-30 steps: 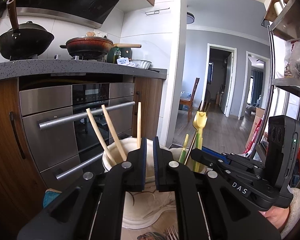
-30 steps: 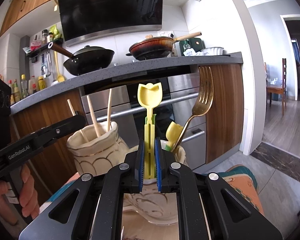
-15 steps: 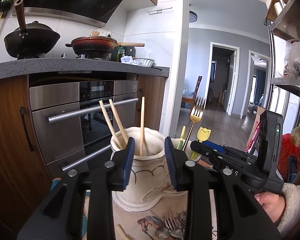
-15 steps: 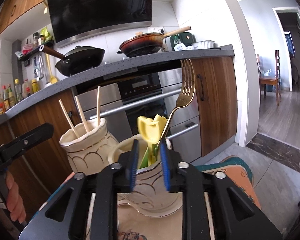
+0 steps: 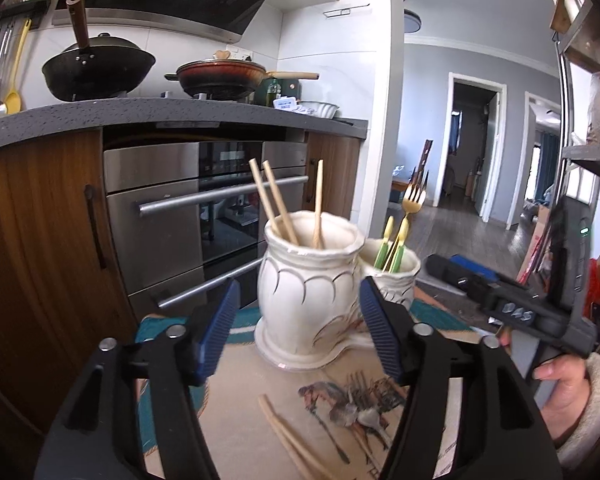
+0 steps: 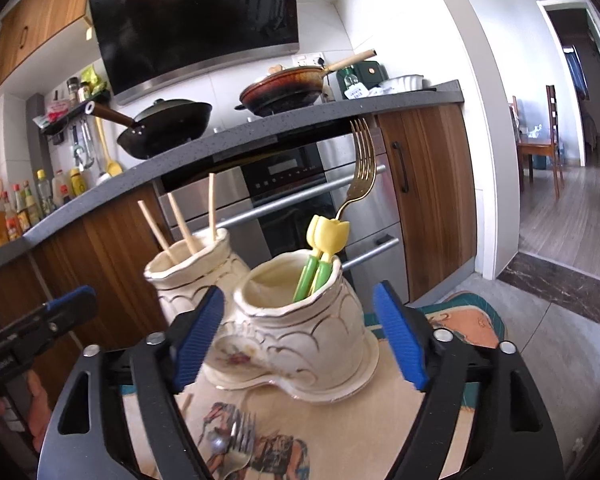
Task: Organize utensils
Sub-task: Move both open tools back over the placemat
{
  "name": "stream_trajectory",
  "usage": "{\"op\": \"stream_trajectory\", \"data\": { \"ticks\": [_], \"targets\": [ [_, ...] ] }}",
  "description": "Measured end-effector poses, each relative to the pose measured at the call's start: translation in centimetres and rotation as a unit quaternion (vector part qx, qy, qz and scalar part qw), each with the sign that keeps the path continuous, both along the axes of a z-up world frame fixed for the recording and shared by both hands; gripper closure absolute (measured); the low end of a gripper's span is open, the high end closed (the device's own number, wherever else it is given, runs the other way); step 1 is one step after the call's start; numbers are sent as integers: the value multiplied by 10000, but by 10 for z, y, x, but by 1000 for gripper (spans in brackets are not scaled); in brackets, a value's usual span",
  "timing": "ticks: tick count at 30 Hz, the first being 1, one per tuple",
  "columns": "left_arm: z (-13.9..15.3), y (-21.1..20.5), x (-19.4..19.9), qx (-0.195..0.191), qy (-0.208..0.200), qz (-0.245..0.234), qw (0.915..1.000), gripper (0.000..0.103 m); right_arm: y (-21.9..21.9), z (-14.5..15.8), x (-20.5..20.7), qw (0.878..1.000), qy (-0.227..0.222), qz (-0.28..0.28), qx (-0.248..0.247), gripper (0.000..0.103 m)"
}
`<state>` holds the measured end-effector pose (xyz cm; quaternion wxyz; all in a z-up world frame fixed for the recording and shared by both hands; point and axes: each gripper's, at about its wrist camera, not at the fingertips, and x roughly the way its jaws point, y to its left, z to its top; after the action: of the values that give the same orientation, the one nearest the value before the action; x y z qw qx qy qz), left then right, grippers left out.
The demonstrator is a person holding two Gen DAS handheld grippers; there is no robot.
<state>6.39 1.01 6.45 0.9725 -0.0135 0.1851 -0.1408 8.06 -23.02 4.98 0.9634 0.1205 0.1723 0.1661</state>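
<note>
**Both jaws spread wide before the 2 ceramic holders**

The left gripper (image 5: pixel 300 320) has its jaws wide apart and empty, the ribbed blue pads (image 5: pixel 220 326) standing either side of the taller holder (image 5: pixel 310 292) without touching it. The right gripper (image 6: pixel 296 334) is likewise spread and holds nothing, its ribbed pads (image 6: pixel 398 338) flanking the shorter holder (image 6: pixel 300 344).

Both holders are glazed cream ceramic, vase-shaped with wavy rims and dark scalloped lines, joined on 1 shared base. The taller one carries 3 pale wooden chopsticks (image 5: pixel 278 208) leaning upright. The shorter one carries 2 yellow tulip-topped utensils with green handles (image 6: pixel 320 258) and a gold metal fork (image 6: pixel 358 176), tines up.

The holders stand on a printed mat (image 6: pixel 340 432) showing a horse, with teal at its far edge. On the mat's near edge lie silver forks (image 5: pixel 354 408) and 2 more chopsticks (image 5: pixel 290 436), flat.

In the left wrist view, the right gripper's black body (image 5: pixel 512 300) points in from the right, held by a hand (image 5: pixel 564 388) in a fleecy cream cuff; white lettering on it is blurred, seemingly "DAS". In the right wrist view, the left gripper's body (image 6: pixel 28 336) enters from the left, its lettering unreadable.

Behind are a steel oven (image 6: pixel 300 192), wood-grain cabinets and a speckled grey counter (image 5: pixel 100 114) bearing a black wok (image 5: pixel 100 66) and a red-brown pan (image 5: pixel 220 76).
</note>
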Motion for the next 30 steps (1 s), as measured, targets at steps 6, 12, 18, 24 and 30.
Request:
{"op": "stream_trajectory", "data": {
  "ticks": [6, 12, 18, 24, 30],
  "targets": [
    [-11, 13, -19, 6, 136, 268, 9995, 14, 7, 4, -37, 9997, -144, 83, -150, 8],
    [-26, 21, -35, 5, 358, 457, 9983, 6, 19, 0, -63, 9983, -184, 187, -512, 6],
    [-47, 23, -44, 144, 747, 566, 9955, 6, 27, -13, -69, 9969, 65, 322, -718, 6],
    [-65, 34, -45, 101, 1114, 791, 9906, 6, 38, -22, -65, 9938, 349, 611, -866, 6],
    [-82, 44, -39, -174, 1431, 841, 9860, 6, 60, -35, -66, 9836, 632, 967, -1389, 6]
  ]
}}
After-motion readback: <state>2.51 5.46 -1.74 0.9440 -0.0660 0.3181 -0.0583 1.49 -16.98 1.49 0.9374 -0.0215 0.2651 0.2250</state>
